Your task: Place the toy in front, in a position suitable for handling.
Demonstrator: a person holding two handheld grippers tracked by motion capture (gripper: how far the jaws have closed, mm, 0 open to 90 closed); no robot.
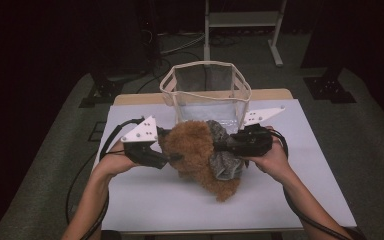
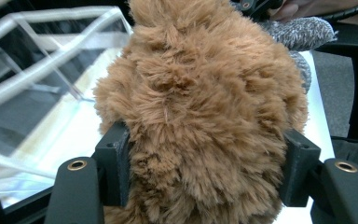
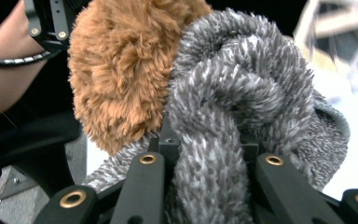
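A brown fluffy plush toy (image 1: 195, 150) is held just above the white table (image 1: 180, 205), with a grey fuzzy knitted piece (image 1: 225, 162) wrapped at its right side. My left gripper (image 1: 172, 157) is shut on the toy's left side. In the left gripper view its two jaws press into the brown fur (image 2: 200, 107) from both sides. My right gripper (image 1: 219, 147) is shut on the grey piece. In the right gripper view a thick knotted roll of the grey piece (image 3: 233, 93) sits squeezed between the jaws, with the brown fur (image 3: 121, 70) beside it.
A white-framed mesh basket (image 1: 205, 65) stands open at the table's far edge, just behind the toy; its frame (image 2: 51, 60) also appears in the left gripper view. Cables trail from both grippers toward the person. Dark floor surrounds the table.
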